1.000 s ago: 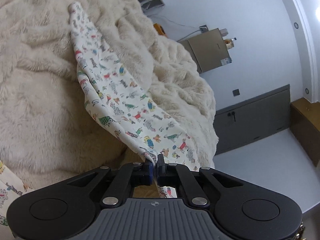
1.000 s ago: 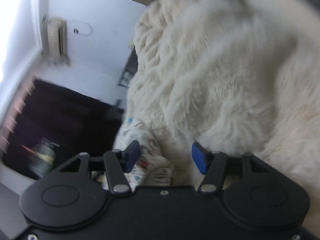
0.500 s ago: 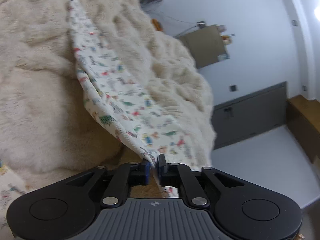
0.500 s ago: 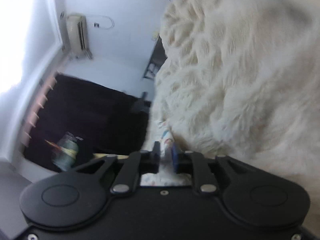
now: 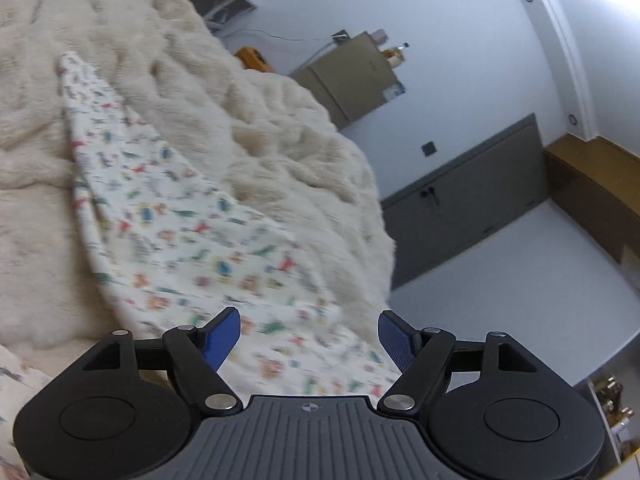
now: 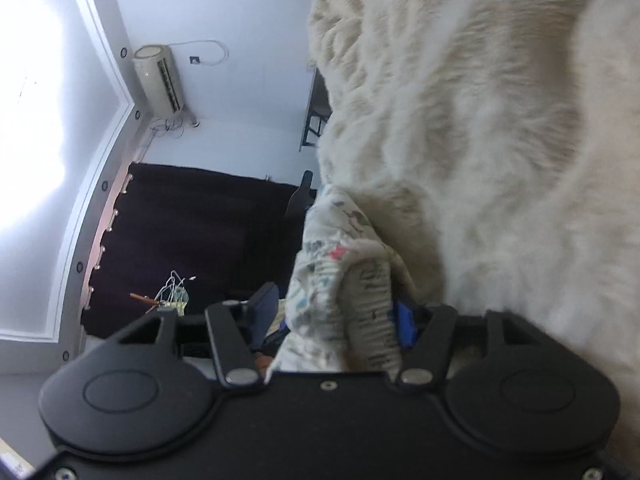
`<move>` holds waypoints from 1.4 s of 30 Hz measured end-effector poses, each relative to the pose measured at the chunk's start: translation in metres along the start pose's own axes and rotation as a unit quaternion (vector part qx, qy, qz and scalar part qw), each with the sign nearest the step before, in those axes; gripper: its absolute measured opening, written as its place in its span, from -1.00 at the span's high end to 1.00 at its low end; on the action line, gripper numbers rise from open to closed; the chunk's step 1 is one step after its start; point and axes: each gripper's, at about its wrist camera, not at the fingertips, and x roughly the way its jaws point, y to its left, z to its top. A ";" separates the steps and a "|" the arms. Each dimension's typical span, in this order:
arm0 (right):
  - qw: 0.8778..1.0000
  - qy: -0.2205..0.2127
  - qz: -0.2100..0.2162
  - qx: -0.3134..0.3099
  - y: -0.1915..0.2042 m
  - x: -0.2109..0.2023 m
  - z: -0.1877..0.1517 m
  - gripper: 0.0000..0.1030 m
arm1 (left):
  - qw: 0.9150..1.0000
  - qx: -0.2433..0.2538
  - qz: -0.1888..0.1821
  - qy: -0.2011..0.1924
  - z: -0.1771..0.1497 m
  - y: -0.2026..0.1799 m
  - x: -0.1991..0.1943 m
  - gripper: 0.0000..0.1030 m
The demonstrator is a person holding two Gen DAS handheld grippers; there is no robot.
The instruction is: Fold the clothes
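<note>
Letting go is what marks this moment: the left tool (image 5: pixel 308 334), which a second ago pinched a corner of the printed garment (image 5: pixel 180 232) between its blue pads, now has its jaws spread wide and opening further, with nothing pressed between them. The garment, white with small coloured animal figures, lies draped in a long tapering strip across a fluffy cream blanket (image 5: pixel 280 148) on a bed, its near end passing below the open left tool without touching either pad. The right tool (image 6: pixel 340 320) has changed the other way. A second ago its jaws stood apart beside a bunched edge of the same cloth; now they are closing at a narrow gap around a thick wad of the garment's ribbed hem, which bulges up between them. Whether the pads already press on it cannot be told, as the cloth hides most of them. For the folding, this looks like a handover: one fold appears laid down and released on the left, while the right takes a fresh hold for the next fold.
</note>
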 end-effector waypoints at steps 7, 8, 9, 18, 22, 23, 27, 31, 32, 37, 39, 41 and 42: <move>0.859 -0.033 -0.101 -0.501 0.163 0.012 -0.107 0.41 | 0.979 0.154 -0.085 0.099 -0.046 -0.109 0.045 -0.44; 0.826 0.000 -0.108 -0.552 0.170 0.023 -0.129 0.40 | 0.974 0.175 -0.087 0.116 -0.056 -0.125 0.056 -0.44; 0.795 0.036 -0.114 -0.595 0.176 0.034 -0.149 0.40 | 0.971 0.183 -0.086 0.130 -0.062 -0.133 0.065 -0.44; 0.723 0.160 -0.120 -0.662 0.193 0.046 -0.212 -0.08 | 0.957 0.222 -0.039 0.184 -0.091 -0.134 0.099 -0.44; 0.778 0.140 -0.103 -0.603 0.210 0.010 -0.188 -0.17 | 0.963 0.204 -0.041 0.169 -0.083 -0.124 0.094 -0.44; 0.801 0.129 -0.099 -0.576 0.209 0.001 -0.177 -0.21 | 0.967 0.194 -0.043 0.157 -0.078 -0.120 0.090 -0.44; 0.928 0.094 -0.080 -0.351 0.177 -0.007 -0.095 -0.54 | 0.975 0.174 -0.053 0.131 -0.056 -0.107 0.066 -0.44; 0.977 0.102 -0.121 -0.141 0.111 0.038 -0.036 -0.48 | 0.983 0.159 -0.036 0.090 -0.028 -0.088 0.043 -0.44; 0.977 0.122 -0.121 -0.123 0.103 0.050 -0.032 -0.47 | 0.987 0.143 -0.024 0.069 -0.013 -0.074 0.033 -0.44; 0.971 0.183 -0.118 -0.101 0.092 0.103 -0.033 0.29 | 0.994 0.080 0.076 -0.025 0.052 -0.003 -0.003 -0.46; 0.967 0.175 -0.132 -0.128 0.101 0.112 -0.032 0.75 | 0.990 0.043 0.124 -0.048 0.075 0.030 -0.011 -0.45; 0.966 0.151 -0.133 -0.164 0.118 0.109 -0.028 0.76 | 0.981 -0.020 0.179 -0.070 0.102 0.084 -0.017 -0.44; 0.964 0.122 -0.130 -0.196 0.135 0.096 -0.019 0.77 | 0.979 -0.042 0.187 -0.070 0.109 0.101 -0.016 -0.44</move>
